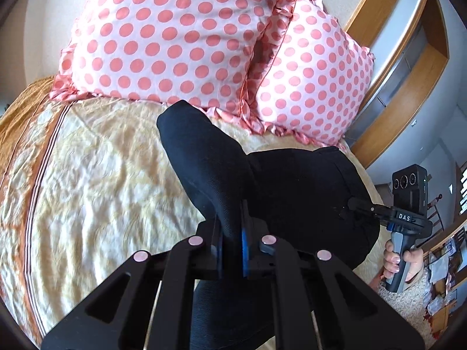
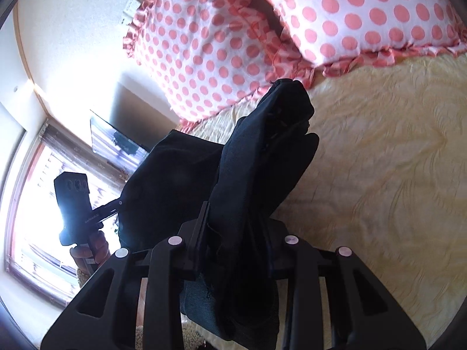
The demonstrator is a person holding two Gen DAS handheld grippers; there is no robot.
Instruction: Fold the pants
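Observation:
The black pants (image 1: 292,192) are held up over the cream bedspread (image 1: 102,175), stretched between both grippers. My left gripper (image 1: 232,230) is shut on a fold of the pants that sticks up past its fingers. My right gripper shows at the right of the left wrist view (image 1: 351,204), pinching the pants' far edge. In the right wrist view my right gripper (image 2: 236,227) is shut on a bunched fold of the pants (image 2: 262,151), and my left gripper (image 2: 116,204) holds the other end at the left.
Two pink polka-dot pillows (image 1: 175,35) (image 2: 233,43) lie at the head of the bed just beyond the pants. A wooden headboard frame (image 1: 402,87) stands at the right. A bright window (image 2: 35,218) and a wall screen (image 2: 116,140) are off the bed's side.

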